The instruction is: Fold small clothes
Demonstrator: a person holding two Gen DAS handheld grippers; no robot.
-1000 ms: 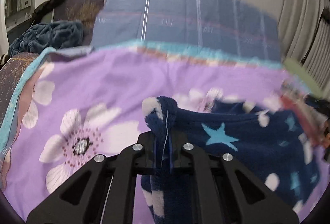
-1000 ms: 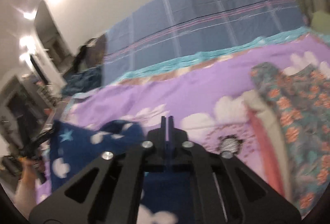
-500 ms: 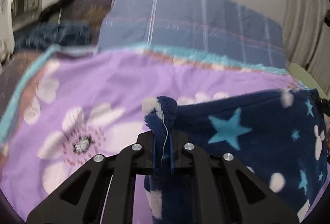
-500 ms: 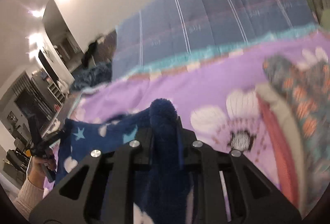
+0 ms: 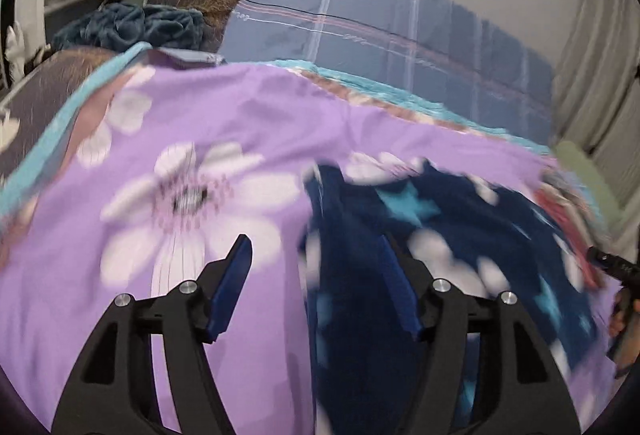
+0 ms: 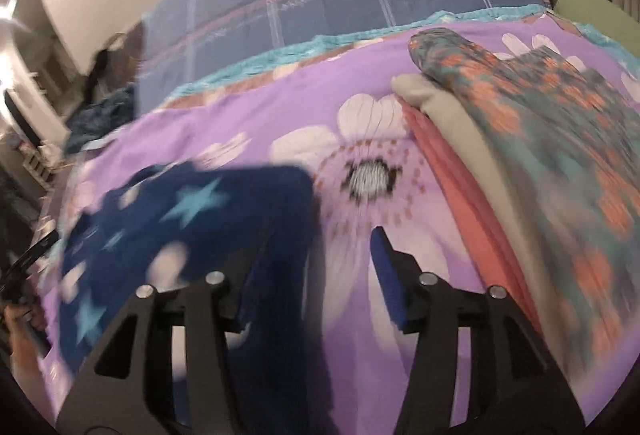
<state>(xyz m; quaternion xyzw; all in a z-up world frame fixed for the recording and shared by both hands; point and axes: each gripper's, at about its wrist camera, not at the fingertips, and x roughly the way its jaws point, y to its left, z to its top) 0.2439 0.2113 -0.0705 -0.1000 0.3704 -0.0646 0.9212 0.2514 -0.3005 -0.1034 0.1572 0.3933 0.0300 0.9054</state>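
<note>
Left gripper (image 5: 316, 275): jaws apart, having just been opening; the navy star-print garment (image 5: 420, 235) lies partly between them, nearer the right-hand pad, and no pad presses on it. Right gripper (image 6: 316, 259): jaws likewise apart, just opened; the same garment (image 6: 192, 211) lies against its left-hand pad, unclamped. The garment rests on the purple floral bedspread (image 5: 180, 163), spread between the two grippers.

Handling, as judged: a fleecy, light, limp cloth; it drapes and will not hold a crease by itself, so it sags wherever unsupported. It is neither slippery nor fragile. Best taken at the corners or along a hemmed edge, one gripper to each side.

Views compared: the left wrist view alone shows the crumpled dark blue blanket (image 5: 132, 27) far left and the garment's near edge running under the gripper. The right wrist view alone shows clearly the stack of folded clothes (image 6: 532, 139) at the right, floral piece uppermost, well apart from the garment
</note>
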